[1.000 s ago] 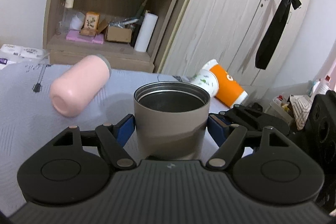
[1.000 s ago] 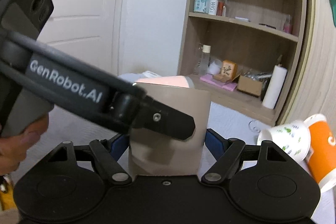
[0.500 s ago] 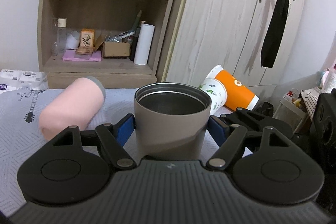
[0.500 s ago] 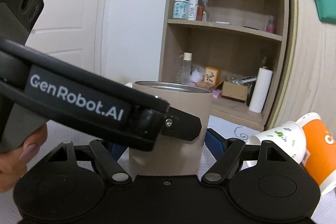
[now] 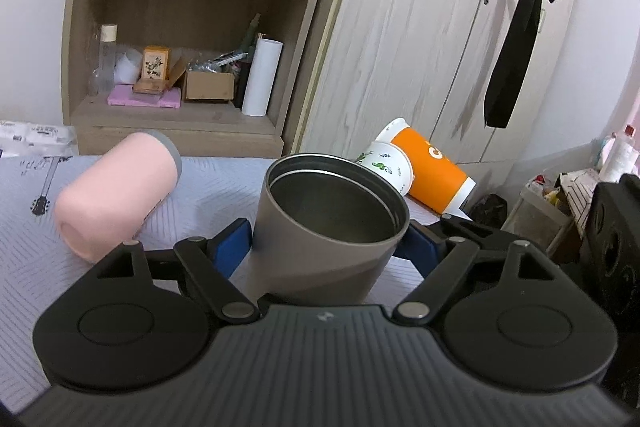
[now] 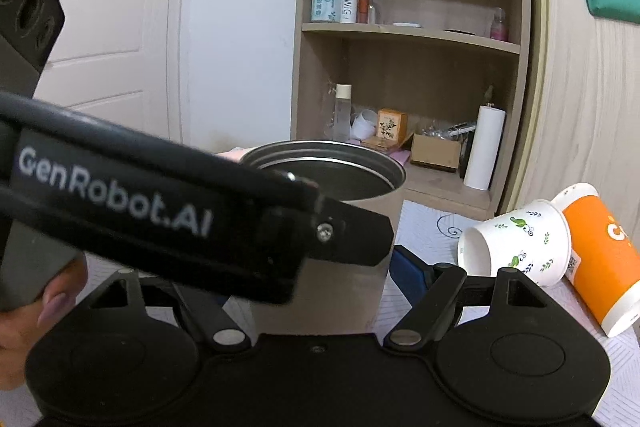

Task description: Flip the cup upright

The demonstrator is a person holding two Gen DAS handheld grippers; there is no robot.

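Note:
A grey metal tumbler (image 5: 320, 231) stands mouth up between the blue pads of my left gripper (image 5: 326, 247), which is shut on it. It leans slightly toward the camera. In the right wrist view the same tumbler (image 6: 352, 275) sits between the pads of my right gripper (image 6: 320, 279), which is shut on it too. The left gripper's black arm (image 6: 160, 211) crosses in front and hides the tumbler's left side.
A pink cup (image 5: 116, 195) lies on its side on the patterned table cover (image 5: 36, 267) to the left. A white floral paper cup (image 6: 516, 243) and an orange cup (image 6: 600, 259) lie on their sides to the right. A wooden shelf unit (image 5: 188, 27) stands behind.
The tumbler has come from a level side-on stance to tilting its mouth toward the cameras. Both grippers stayed shut on it and the views swung a little.

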